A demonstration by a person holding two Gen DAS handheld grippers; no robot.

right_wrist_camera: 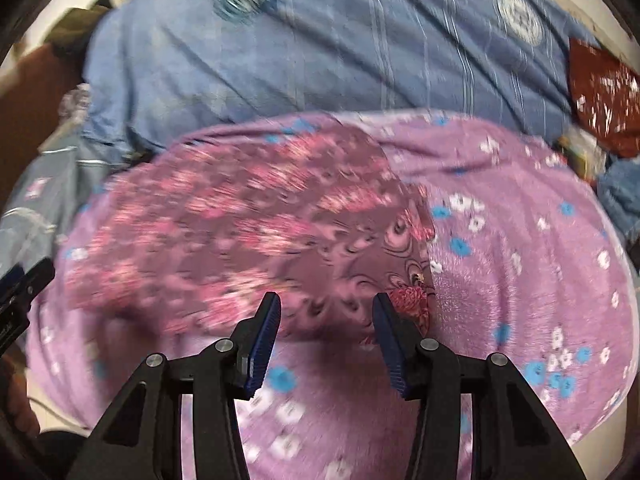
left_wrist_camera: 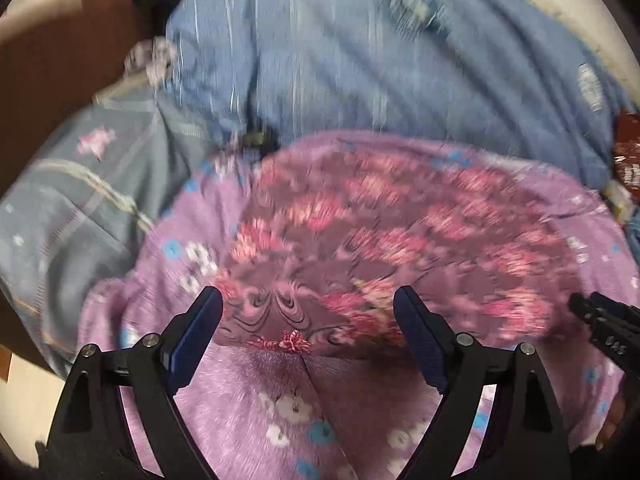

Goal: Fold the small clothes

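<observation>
Maroon floral garment lies ahead of our left tongs and right tongs, both released, gripping nothing.

A small patterned garment lies on a fleece blanket spread over a bed, its near hem short of the blanket's front edge. Behind both runs a striped bedsheet; a cushion sits at the far right corner.
</observation>
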